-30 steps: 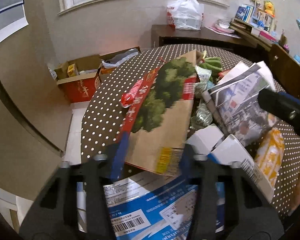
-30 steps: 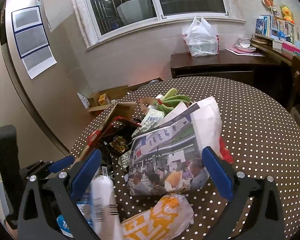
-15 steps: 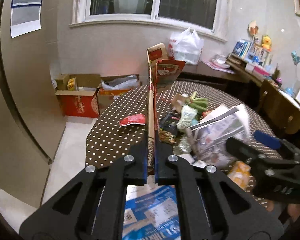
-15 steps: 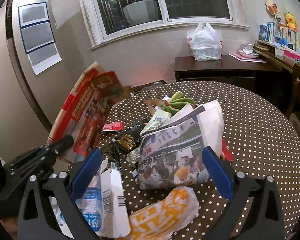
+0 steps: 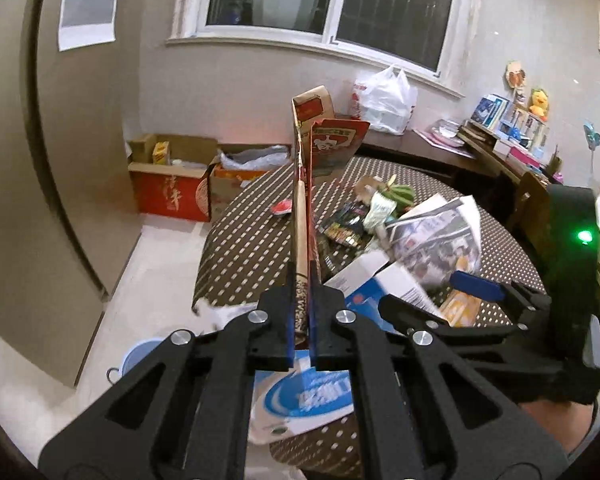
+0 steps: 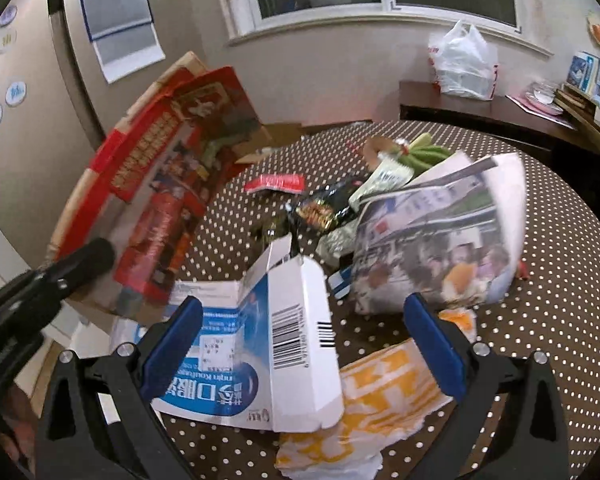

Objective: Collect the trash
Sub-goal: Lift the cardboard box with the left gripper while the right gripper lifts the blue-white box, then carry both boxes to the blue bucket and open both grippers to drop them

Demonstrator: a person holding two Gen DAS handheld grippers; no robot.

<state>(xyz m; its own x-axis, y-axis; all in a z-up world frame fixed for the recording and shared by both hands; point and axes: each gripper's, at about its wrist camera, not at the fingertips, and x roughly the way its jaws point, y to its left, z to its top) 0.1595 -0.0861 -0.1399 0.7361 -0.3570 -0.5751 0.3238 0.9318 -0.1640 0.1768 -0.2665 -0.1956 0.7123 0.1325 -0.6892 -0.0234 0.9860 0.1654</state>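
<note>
Trash on the polka-dot table (image 6: pixel 540 360) is what we are clearing, and our left gripper (image 5: pixel 301 320) is now clamped tight on the flattened red carton (image 5: pixel 302 216) — its jaws have just been closing, and the carton's edge sits pinched between the blue pads. A second ago that carton lay flat over the pile; now it stands on edge, lifted clear of the heap and seen edge-on from the left wrist, broadside in the right wrist view (image 6: pixel 168 184). Our right gripper (image 6: pixel 308 340) stands wide apart with nothing held, hovering over the blue-and-white box (image 6: pixel 288 344), with the orange-and-white wrapper (image 6: pixel 380 408) just below it. Beyond lie the folded newspaper (image 6: pixel 440 248), dark snack wrappers (image 6: pixel 320 208) and a small red packet (image 6: pixel 276 182), all on the table. Off the table's near edge we can see a pale blue bin (image 5: pixel 140 360) on the floor — probably where the carton goes. We judge one piece secured, most of the pile left.
</note>
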